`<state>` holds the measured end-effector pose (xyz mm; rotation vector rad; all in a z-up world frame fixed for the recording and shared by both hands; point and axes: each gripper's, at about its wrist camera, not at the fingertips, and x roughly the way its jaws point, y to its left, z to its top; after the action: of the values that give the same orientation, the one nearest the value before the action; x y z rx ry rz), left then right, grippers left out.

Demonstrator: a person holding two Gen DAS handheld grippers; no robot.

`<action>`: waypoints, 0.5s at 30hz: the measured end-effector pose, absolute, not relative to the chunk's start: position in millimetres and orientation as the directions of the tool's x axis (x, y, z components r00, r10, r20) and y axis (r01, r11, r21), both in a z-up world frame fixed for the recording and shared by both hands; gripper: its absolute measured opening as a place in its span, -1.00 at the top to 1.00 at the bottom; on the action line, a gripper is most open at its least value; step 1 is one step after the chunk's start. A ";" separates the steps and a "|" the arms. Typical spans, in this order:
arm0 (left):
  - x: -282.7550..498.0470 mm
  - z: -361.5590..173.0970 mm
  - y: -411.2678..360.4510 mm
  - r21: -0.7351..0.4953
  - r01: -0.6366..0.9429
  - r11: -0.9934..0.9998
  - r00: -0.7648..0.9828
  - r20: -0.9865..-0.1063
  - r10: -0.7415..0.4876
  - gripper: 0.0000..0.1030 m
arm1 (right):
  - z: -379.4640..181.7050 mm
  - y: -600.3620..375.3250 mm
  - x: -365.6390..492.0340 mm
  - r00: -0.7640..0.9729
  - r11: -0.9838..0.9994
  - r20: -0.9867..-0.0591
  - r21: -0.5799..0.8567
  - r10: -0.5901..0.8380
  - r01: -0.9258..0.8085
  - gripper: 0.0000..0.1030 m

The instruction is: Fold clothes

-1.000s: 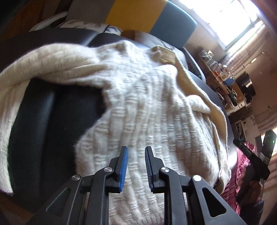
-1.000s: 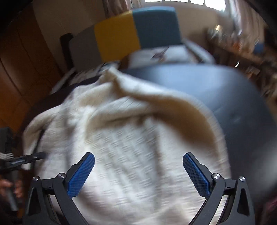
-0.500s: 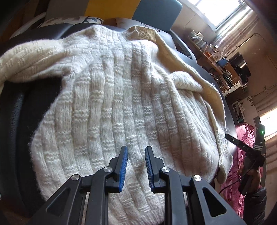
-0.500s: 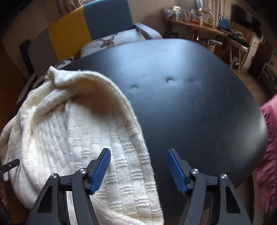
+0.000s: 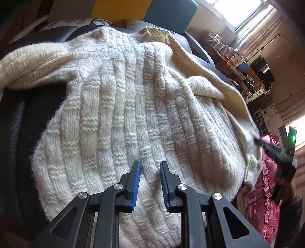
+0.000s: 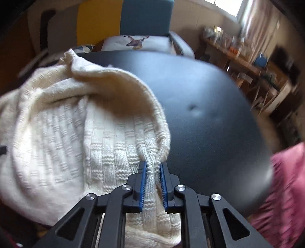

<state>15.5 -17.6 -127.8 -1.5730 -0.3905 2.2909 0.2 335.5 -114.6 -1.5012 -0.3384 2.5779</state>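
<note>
I see the black padded surface (image 6: 209, 106) carrying the cream knit sweater (image 5: 133, 106), bunched toward its nine o'clock side. My right hand-held gripper (image 6: 153, 171) pinches the sweater's edge fold; my left hand-held gripper (image 5: 150, 171) hovers over the knit, narrowly parted, gripping nothing.

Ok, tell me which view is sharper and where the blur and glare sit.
Left wrist view: sharp on the cream cable-knit sweater; window top right blown out. Right wrist view: sharp at the right gripper pinching the knit, motion blur smearing the black padded seat edge and shelves.
</note>
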 end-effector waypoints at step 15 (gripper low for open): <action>9.1 -108.4 -26.0 -0.400 -0.230 -0.887 -0.327 -0.827 0.457 0.61 | -69.5 404.1 -84.6 -0.552 -0.974 -0.803 -0.161 0.225 -0.162 0.09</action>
<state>9.1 -26.0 -108.4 -1.4986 -0.2919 2.2421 -84.6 404.1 -69.5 -1.3528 -0.1006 2.5877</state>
